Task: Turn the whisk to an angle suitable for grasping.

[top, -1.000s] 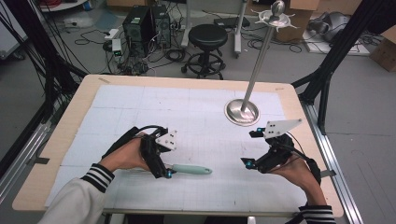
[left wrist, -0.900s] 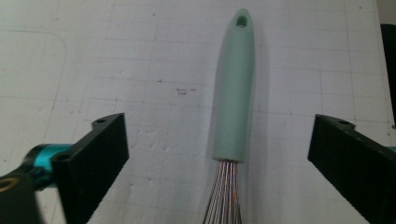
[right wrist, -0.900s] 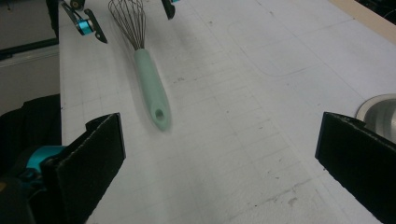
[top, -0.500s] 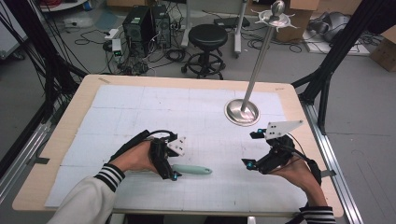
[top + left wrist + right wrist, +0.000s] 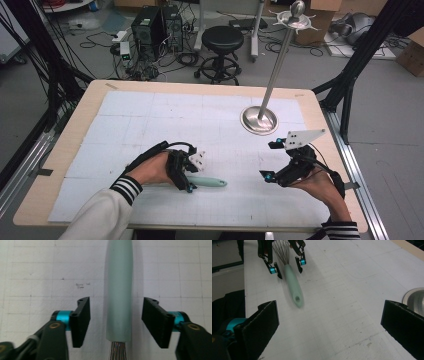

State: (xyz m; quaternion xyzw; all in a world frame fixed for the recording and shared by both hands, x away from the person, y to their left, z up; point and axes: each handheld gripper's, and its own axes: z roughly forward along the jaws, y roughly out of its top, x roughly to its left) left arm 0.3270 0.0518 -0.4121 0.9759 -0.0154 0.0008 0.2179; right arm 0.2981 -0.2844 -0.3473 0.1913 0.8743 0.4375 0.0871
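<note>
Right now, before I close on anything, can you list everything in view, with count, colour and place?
whisk: one, pale green handle with wire loops, lying on the mat between the jaws of the left tool, pads not yet touching it.
stand: one, silver round base and tall pole, on the right far part of the table.
mat: one, white with a grid, covering the table top.
table: one, light wood edge.
stool: one, black, on the floor behind the table.
computers: two, black, floor, far left.
left tool: one, black, jaws just closing.
right tool: one, black, open, near right.
</note>
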